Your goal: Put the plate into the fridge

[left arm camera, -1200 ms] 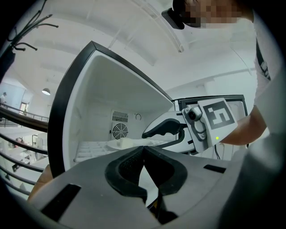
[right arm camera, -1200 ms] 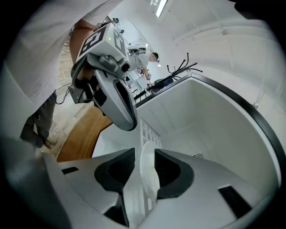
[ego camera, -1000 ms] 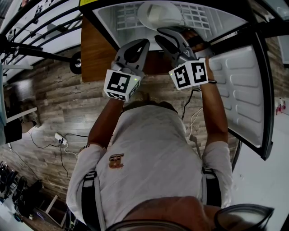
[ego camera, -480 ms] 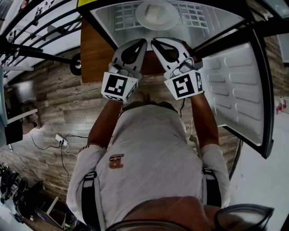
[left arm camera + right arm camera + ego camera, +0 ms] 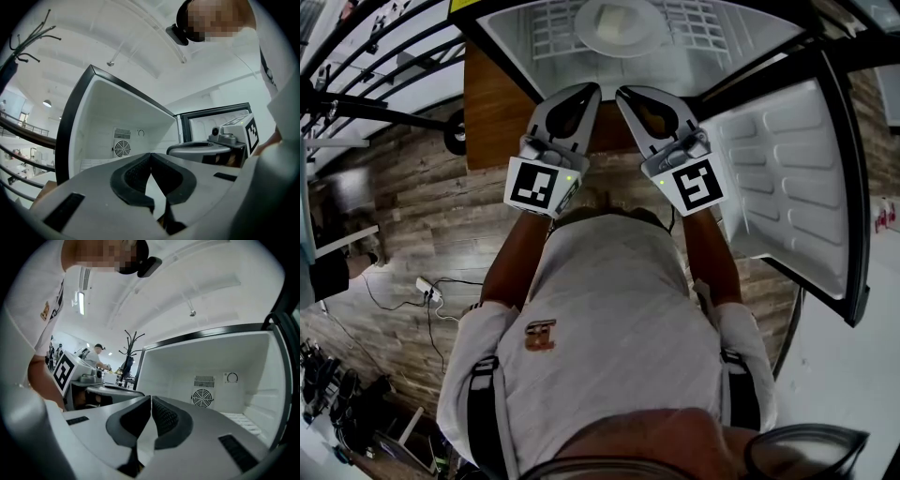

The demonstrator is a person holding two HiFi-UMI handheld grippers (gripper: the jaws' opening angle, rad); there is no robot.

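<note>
The white plate lies flat on the wire shelf inside the open fridge, at the top of the head view. Both grippers hang just in front of the fridge opening, side by side and clear of the plate. My left gripper is shut with nothing in it; its pads meet at the tips. My right gripper has just been closing and its pads now touch, with nothing between them. Neither gripper view shows the plate, only the white fridge interior with a round fan grille.
The fridge door stands wide open at the right. A brown wooden panel flanks the fridge on the left. Cables and a power strip lie on the wood-pattern floor. A person and a coat stand are far off.
The right gripper has pulled back from the plate, rolled its marker cube over and closed its jaws. The plate stays on the shelf. The left gripper has barely shifted.
</note>
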